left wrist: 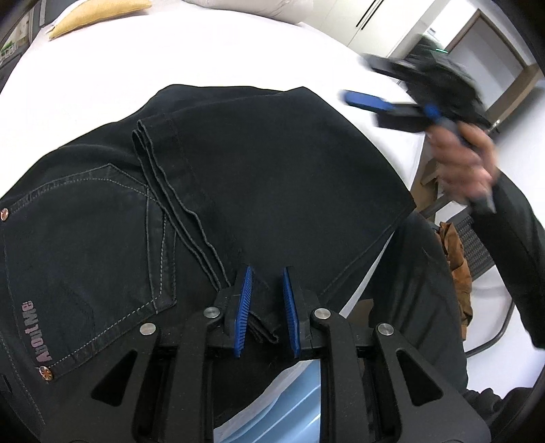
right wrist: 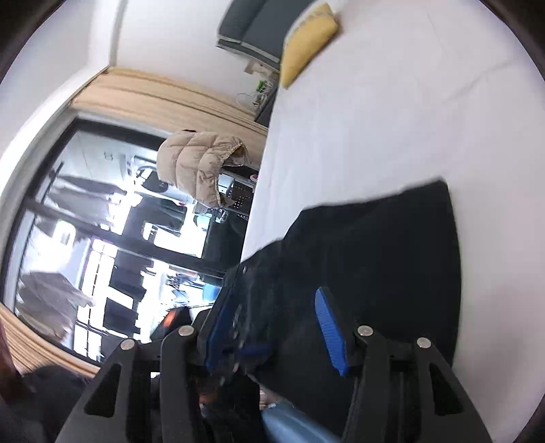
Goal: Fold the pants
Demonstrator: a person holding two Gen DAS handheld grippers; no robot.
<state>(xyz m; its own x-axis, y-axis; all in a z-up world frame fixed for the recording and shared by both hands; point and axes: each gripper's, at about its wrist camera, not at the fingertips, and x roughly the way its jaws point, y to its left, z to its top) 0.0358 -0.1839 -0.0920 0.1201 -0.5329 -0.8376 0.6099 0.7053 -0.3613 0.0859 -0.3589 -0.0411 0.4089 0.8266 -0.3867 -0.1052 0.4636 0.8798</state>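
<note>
1. Two tools work over a pair of black jeans point(left wrist: 272, 177) that lies folded on the white bed point(left wrist: 238, 54), near its front edge. The leg hems point(left wrist: 153, 133) are laid back across the seat, beside the back pocket point(left wrist: 85, 238) with its printed label.
2. The left tool point(left wrist: 266, 269) points steeply down at the near edge of the jeans. A folded bit of denim sits between its narrowly set blue pads point(left wrist: 243, 306), so it appears to be gripping that edge, probably to keep the stacked layers from sliding while the other hand works.
3. The right tool point(left wrist: 368, 81) hangs in the air above the far right corner of the jeans, blurred. Its jaws stand apart and nothing is pinched between them. The person's hand point(left wrist: 463, 160) wraps its handle. It looks placed to come in on the free right side for the next fold, though that is a judgement.
4. In the right wrist view the denim fills the space behind the spread jaws, but the blur hides whether a pad brushes it.
5. A yellow pillow point(left wrist: 98, 15) rests at the far end of the bed, well apart from the jeans, so the sheet around them is free. A beige puffer jacket point(right wrist: 201, 163) hangs beyond the bed's side, by a large window point(right wrist: 102, 221). Neither stands in the way.
</note>
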